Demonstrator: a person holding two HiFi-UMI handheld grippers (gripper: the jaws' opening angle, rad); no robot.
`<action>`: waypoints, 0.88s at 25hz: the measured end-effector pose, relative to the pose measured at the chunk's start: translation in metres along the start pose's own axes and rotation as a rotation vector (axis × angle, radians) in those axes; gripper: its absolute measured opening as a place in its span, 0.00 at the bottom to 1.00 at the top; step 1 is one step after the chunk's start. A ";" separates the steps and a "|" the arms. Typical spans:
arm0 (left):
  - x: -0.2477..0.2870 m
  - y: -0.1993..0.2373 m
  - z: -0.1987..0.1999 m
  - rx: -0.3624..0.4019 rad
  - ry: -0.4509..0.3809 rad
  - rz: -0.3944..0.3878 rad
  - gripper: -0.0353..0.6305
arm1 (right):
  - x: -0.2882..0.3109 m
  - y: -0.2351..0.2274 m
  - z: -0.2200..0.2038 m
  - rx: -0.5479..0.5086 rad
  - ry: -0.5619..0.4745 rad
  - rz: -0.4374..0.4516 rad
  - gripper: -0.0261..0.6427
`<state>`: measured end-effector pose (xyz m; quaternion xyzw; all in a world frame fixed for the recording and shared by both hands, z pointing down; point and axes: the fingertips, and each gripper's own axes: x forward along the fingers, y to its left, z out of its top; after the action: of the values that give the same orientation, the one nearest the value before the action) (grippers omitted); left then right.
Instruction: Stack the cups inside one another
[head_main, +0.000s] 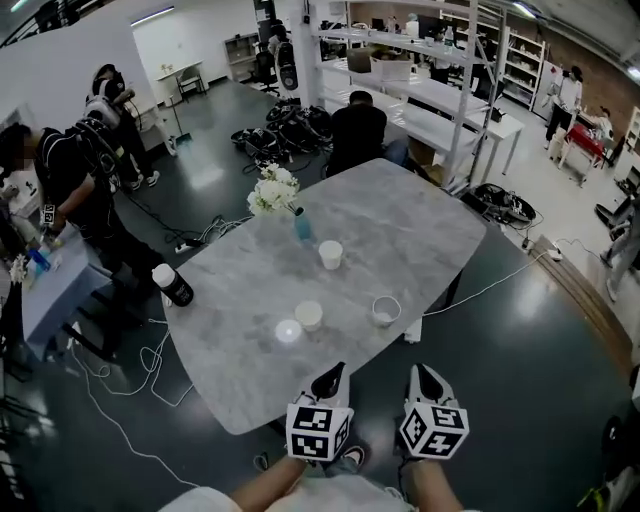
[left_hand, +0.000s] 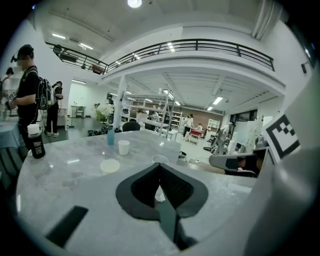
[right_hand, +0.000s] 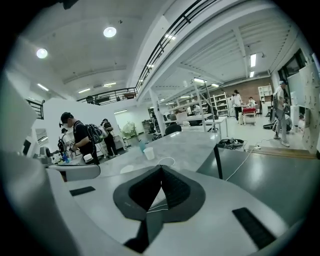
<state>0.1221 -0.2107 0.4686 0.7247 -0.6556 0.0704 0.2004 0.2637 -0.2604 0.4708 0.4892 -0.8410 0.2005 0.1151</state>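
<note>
a: why are both of your tools parked low at the near edge of the bench (head_main: 240, 370)?
b: your left tool (head_main: 332, 373) and right tool (head_main: 421, 372) are each pinched closed with nothing between the jaws. they sit side by side, short of the cups. it reads like you're squaring up before choosing one, and nothing is nested yet.
a: where are the cups?
b: they're spread over the middle of the bench, all apart. the far cup (head_main: 331, 254) is near the blue bottle (head_main: 303, 226). then there's a middle cup (head_main: 309, 315), and an open-mouthed cup (head_main: 386, 311) to its right, nearest your right tool. a pale round thing (head_main: 288, 331) sits just beside the middle cup.
a: what is that?
b: i can't tell you. it could be a lid or a cup seen end-on, and from your left tool's view it looks flat. in both tool views the closed jaws also block the bench straight ahead. the flowers (head_main: 273, 190) and capped black bottle (head_main: 172, 284) look like bystanders.
</note>
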 end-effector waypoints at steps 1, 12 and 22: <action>0.002 0.003 -0.001 -0.003 0.006 0.019 0.05 | 0.007 0.000 0.001 -0.002 0.007 0.018 0.05; 0.021 0.060 -0.017 -0.093 0.043 0.198 0.05 | 0.070 0.024 -0.005 -0.056 0.087 0.180 0.05; 0.036 0.087 -0.003 -0.095 0.021 0.212 0.05 | 0.100 0.046 0.013 -0.091 0.052 0.231 0.05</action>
<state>0.0425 -0.2476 0.5015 0.6402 -0.7290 0.0677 0.2326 0.1743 -0.3239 0.4880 0.3778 -0.8967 0.1868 0.1352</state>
